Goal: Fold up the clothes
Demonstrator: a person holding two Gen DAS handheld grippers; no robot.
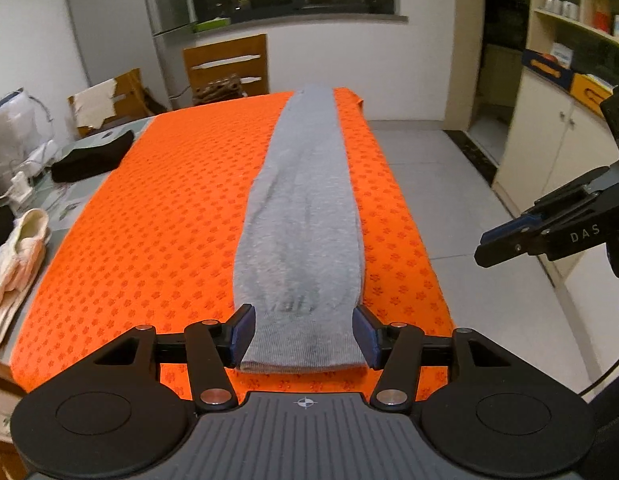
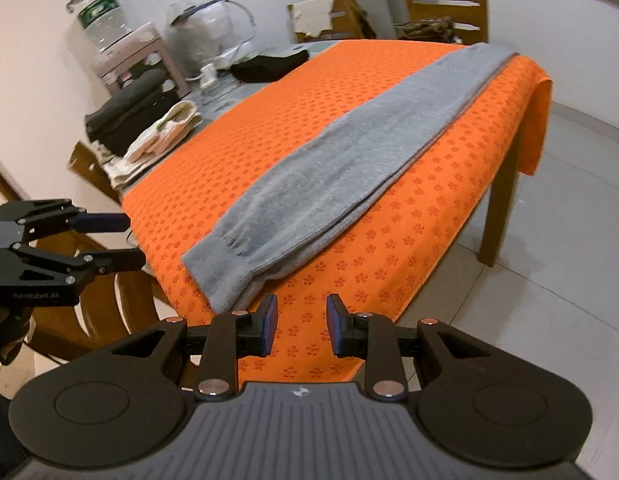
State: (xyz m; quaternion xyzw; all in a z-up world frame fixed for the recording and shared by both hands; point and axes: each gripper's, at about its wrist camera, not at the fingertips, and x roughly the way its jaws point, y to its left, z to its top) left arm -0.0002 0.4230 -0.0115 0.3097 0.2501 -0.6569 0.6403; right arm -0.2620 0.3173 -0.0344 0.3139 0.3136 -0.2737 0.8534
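Grey garment (image 1: 305, 216): folded lengthwise into a long narrow strip, lying flat along the orange mat, ribbed cuff end nearest the cameras, far end reaching the table's far edge.
Orange mat (image 1: 161, 200): flower-dot pattern, covers most of the tabletop; one corner hangs over the table edge in the right wrist view.
L gripper (image 1: 304, 334): fingers spread, blue pads standing either side of the garment's near end. Cloth seen between the pads, but can't tell if gripper is above it or touching; no pinch visible.
R gripper (image 2: 301, 326): fingers part open w/ a gap, nothing between them. Sits over bare mat just beside the garment's cuff end, off to its right.
R gripper in left wrist view (image 1: 509, 236): off the table's right side, over the floor, pointing in twd the table.
L gripper in right wrist view (image 2: 121, 240): at table's near left corner, fingers apart.
Cream clothes (image 2: 161, 136): folded pile on table's left edge, beside the mat.
Dark clothes (image 2: 129, 116): stacked just behind the cream pile.
Black item (image 1: 93, 156): on tabletop left of mat, further back.
Chairs (image 1: 225, 66): wooden, at far end of table.
Water bottle (image 2: 101, 12): big, by the wall on left.
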